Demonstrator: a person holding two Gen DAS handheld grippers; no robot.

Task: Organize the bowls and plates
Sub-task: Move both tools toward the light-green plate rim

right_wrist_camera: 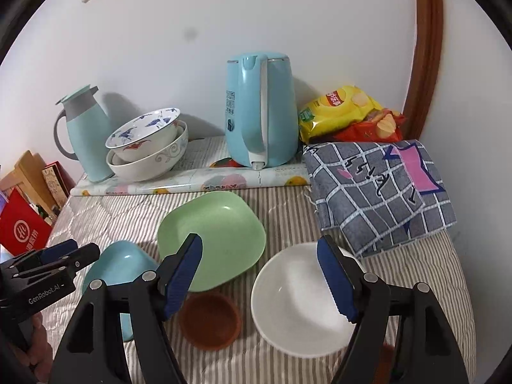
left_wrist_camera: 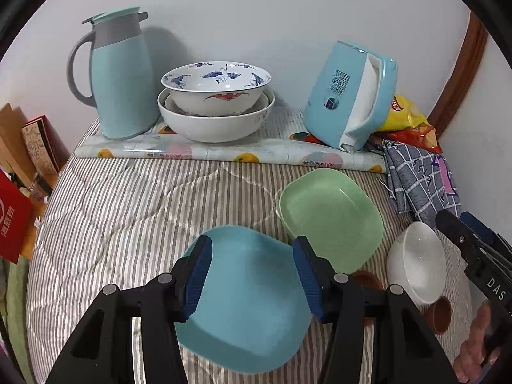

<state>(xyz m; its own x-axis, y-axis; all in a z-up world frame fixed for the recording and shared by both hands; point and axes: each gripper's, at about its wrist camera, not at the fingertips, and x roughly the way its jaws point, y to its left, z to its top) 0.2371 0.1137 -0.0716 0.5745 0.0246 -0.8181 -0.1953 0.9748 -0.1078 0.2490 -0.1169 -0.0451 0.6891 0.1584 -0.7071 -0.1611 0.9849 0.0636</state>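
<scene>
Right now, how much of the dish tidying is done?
Done: two big bowls are nested by the wall. In hand: the left gripper is open around the blue plate, and the right gripper is open over the white bowl. Left: the green plate and brown dish lie loose on the cloth.

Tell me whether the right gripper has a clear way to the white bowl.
Probably yes. The right gripper is open, and the white bowl lies just under and ahead of it with nothing on top. The brown dish and green plate lie to its left, off that path.
</scene>
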